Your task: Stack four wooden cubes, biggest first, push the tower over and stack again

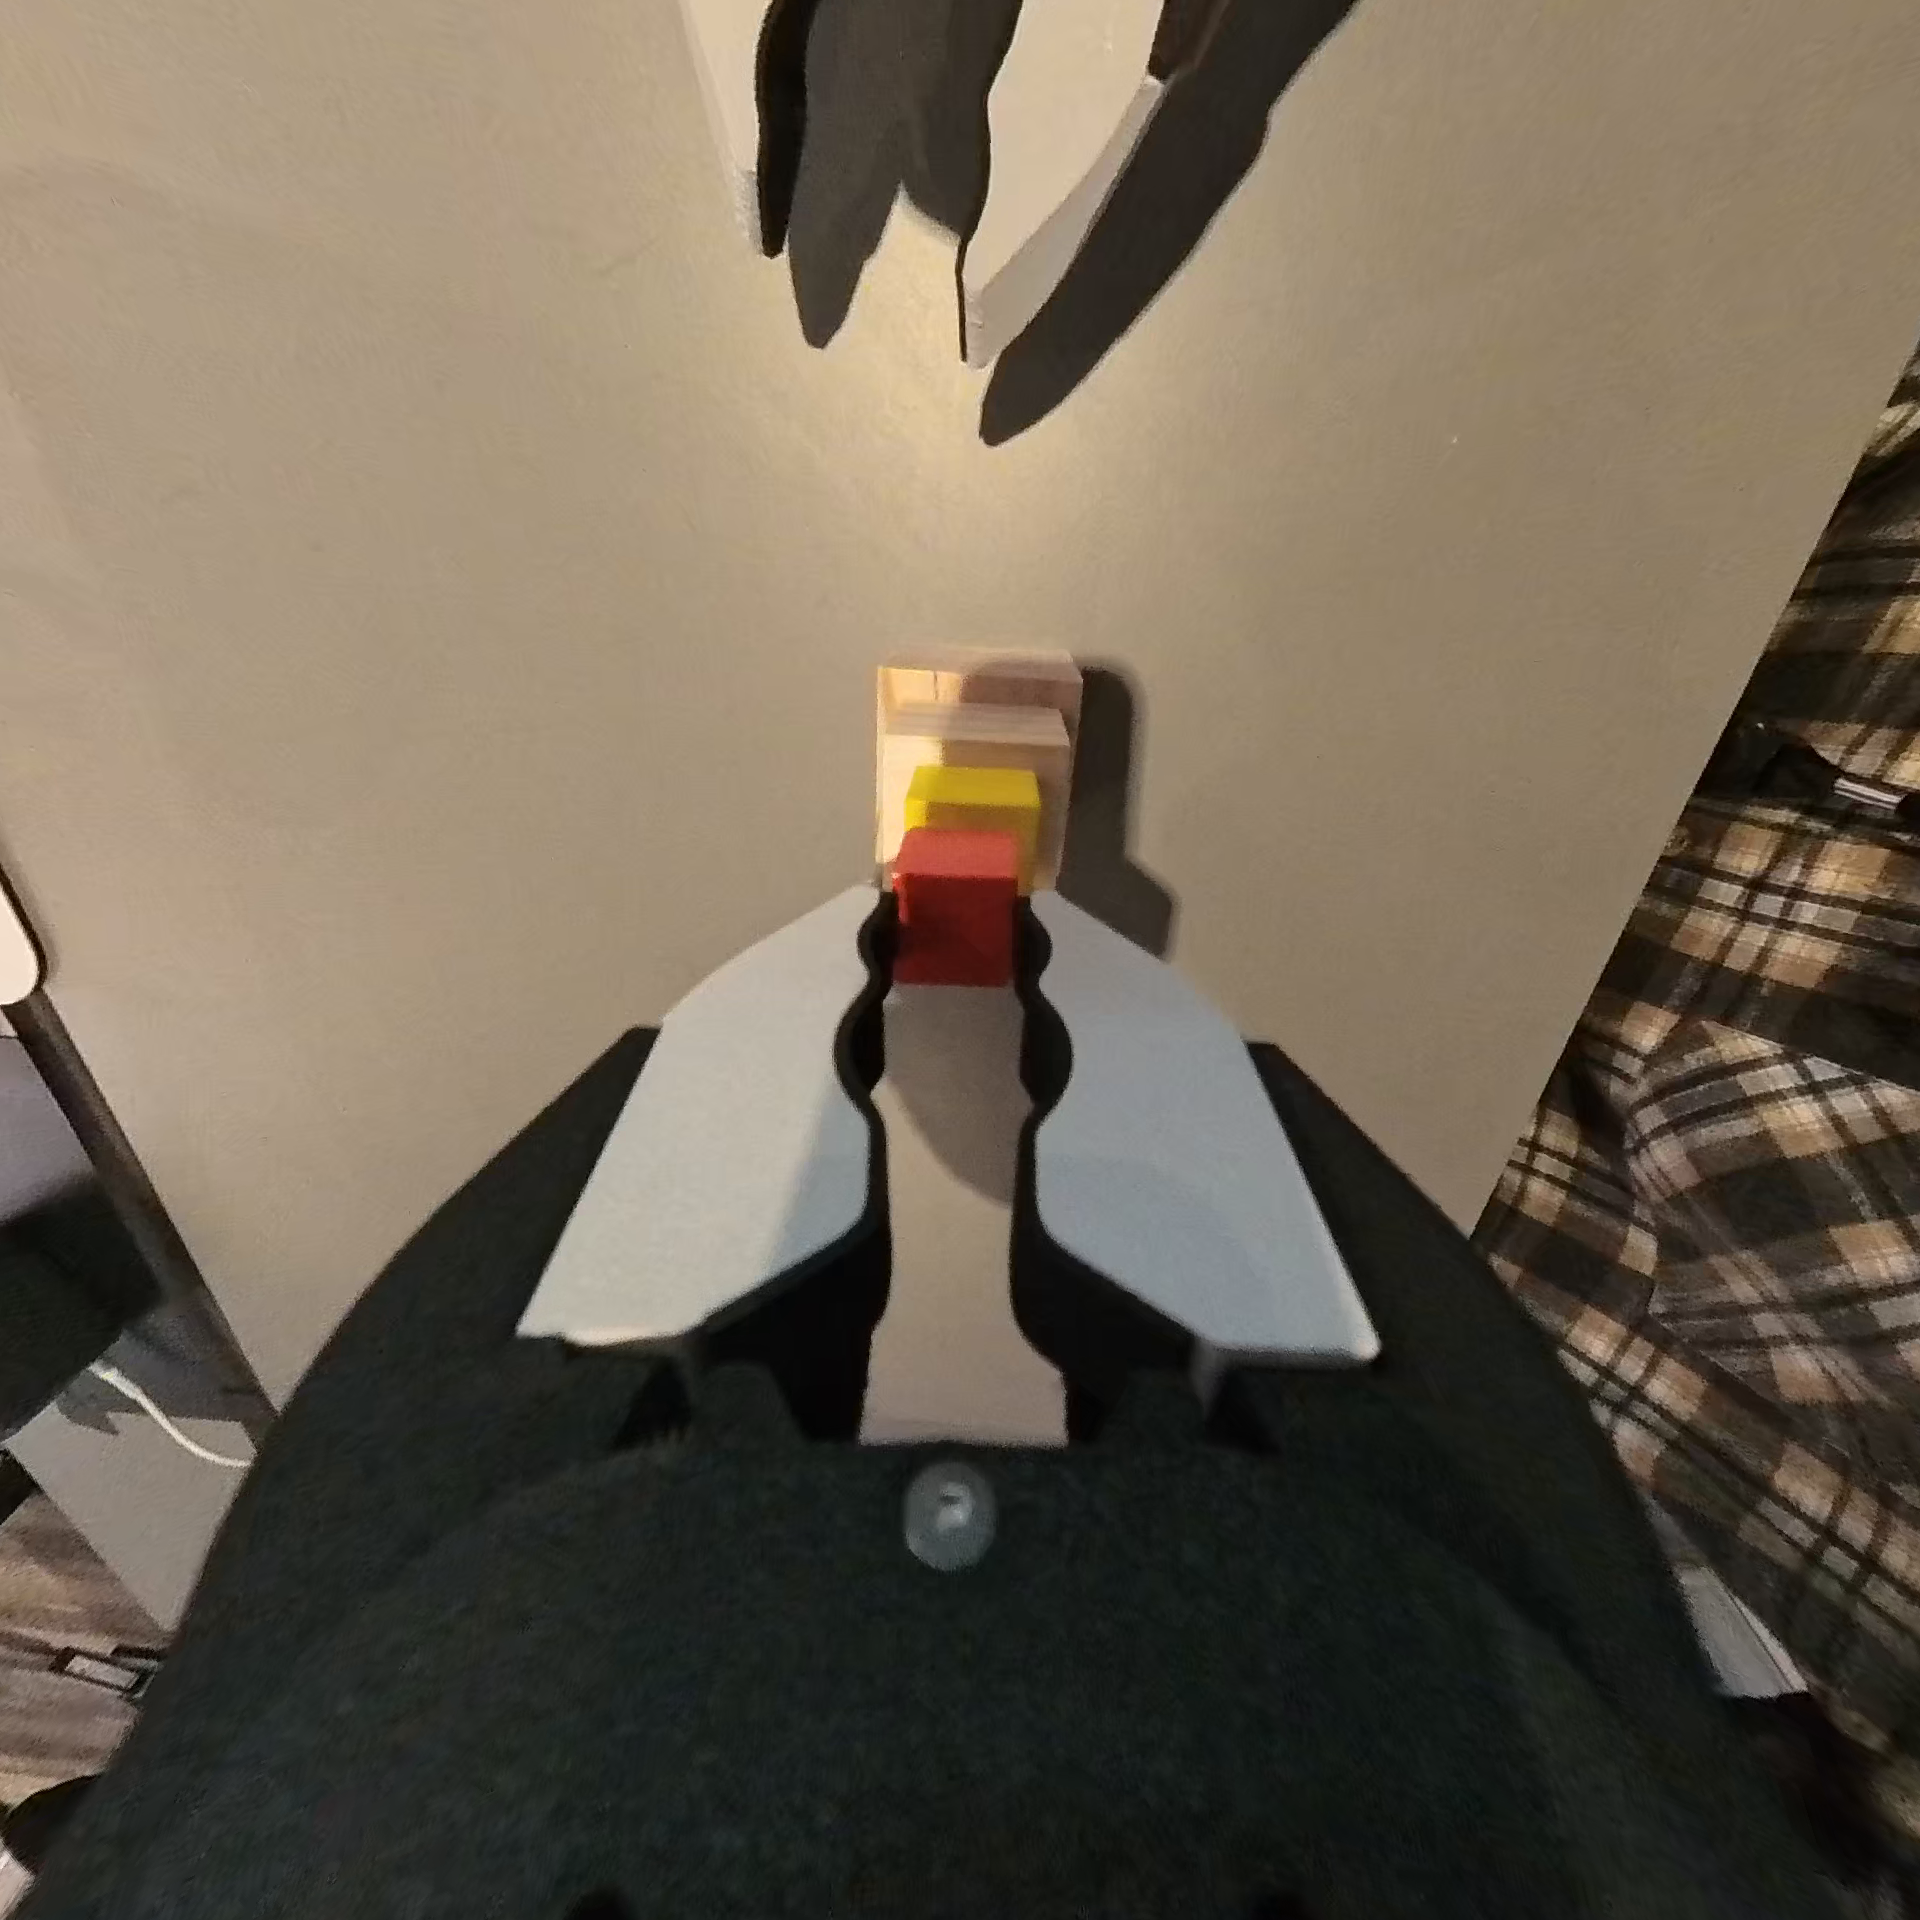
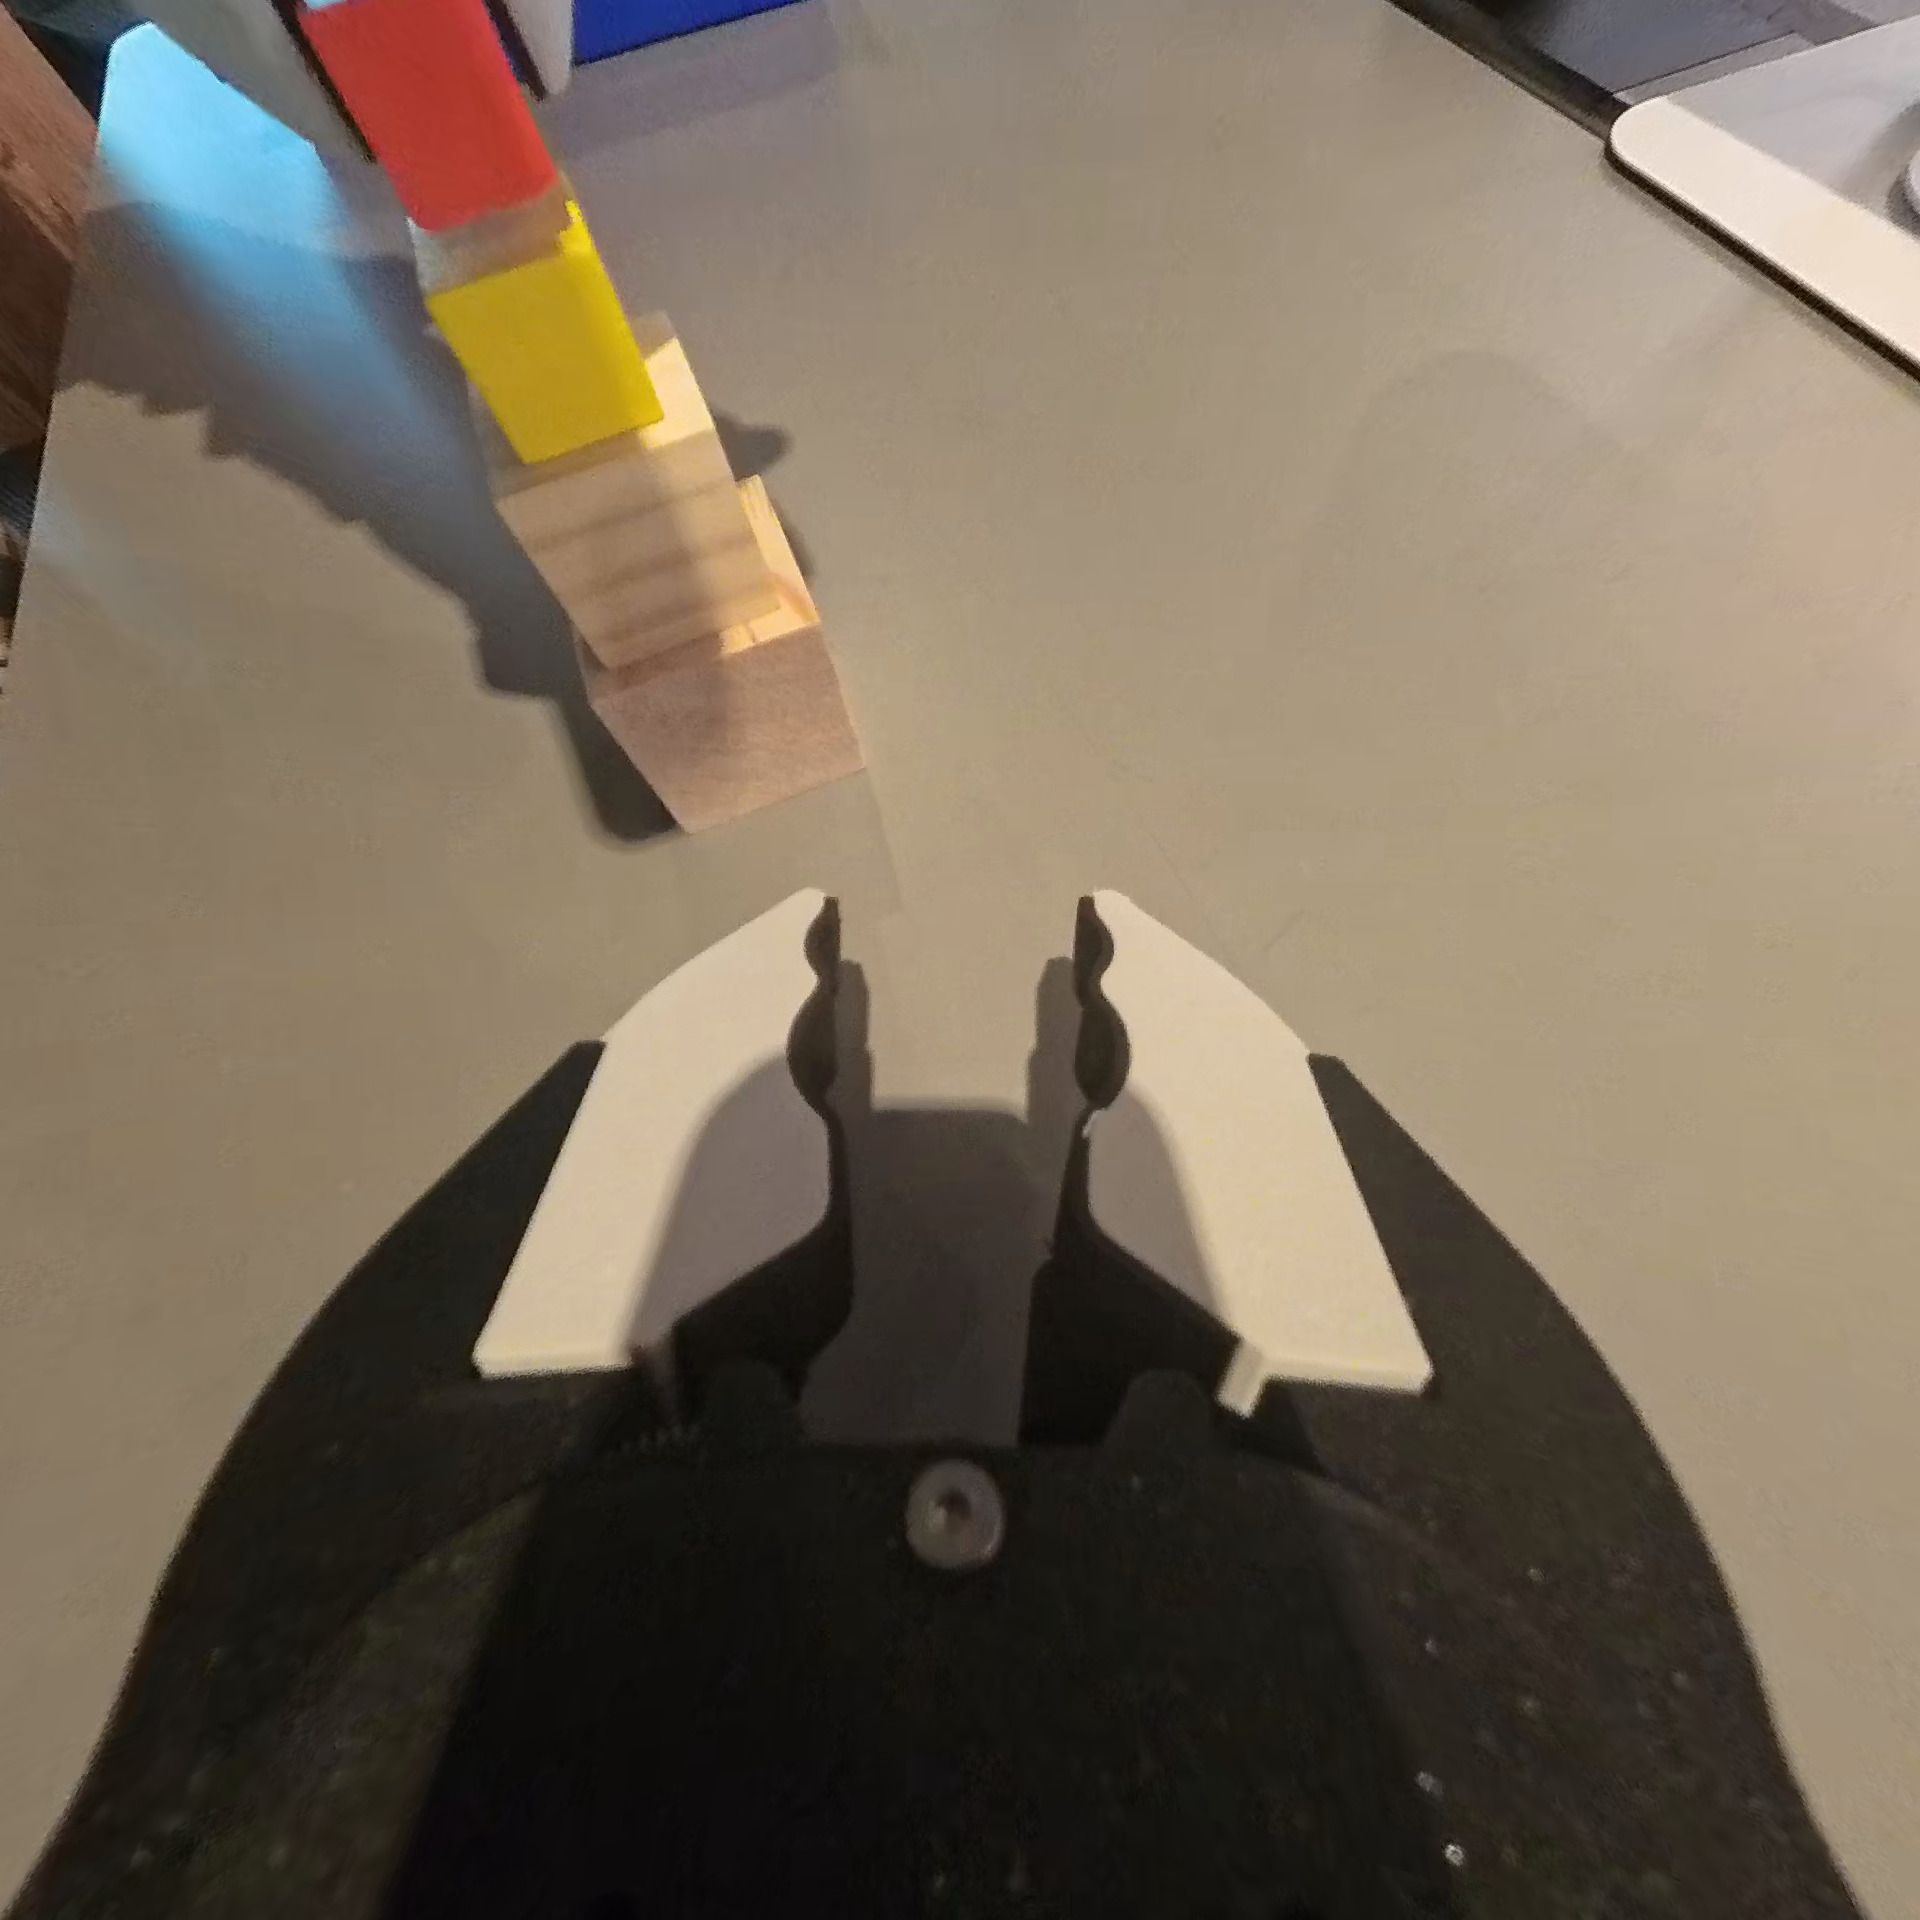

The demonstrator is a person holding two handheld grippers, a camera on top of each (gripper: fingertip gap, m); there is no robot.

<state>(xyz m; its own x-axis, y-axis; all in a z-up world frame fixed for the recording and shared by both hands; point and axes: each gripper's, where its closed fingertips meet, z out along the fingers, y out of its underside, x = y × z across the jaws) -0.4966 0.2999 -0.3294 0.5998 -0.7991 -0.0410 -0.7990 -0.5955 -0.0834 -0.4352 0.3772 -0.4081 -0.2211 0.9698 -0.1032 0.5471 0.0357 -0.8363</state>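
Red cube (image 1: 954, 925) pinched in left gripper (image 1: 956, 914) atop yellow cube (image 1: 971, 821) w/ two plain cubes below; right gripper (image 2: 956, 914) parted, empty.

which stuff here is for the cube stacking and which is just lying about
For the job: red cube in the left tongs, yellow cube, two plain wood cubes, right tongs.
Lying about: white tray, blue thing.
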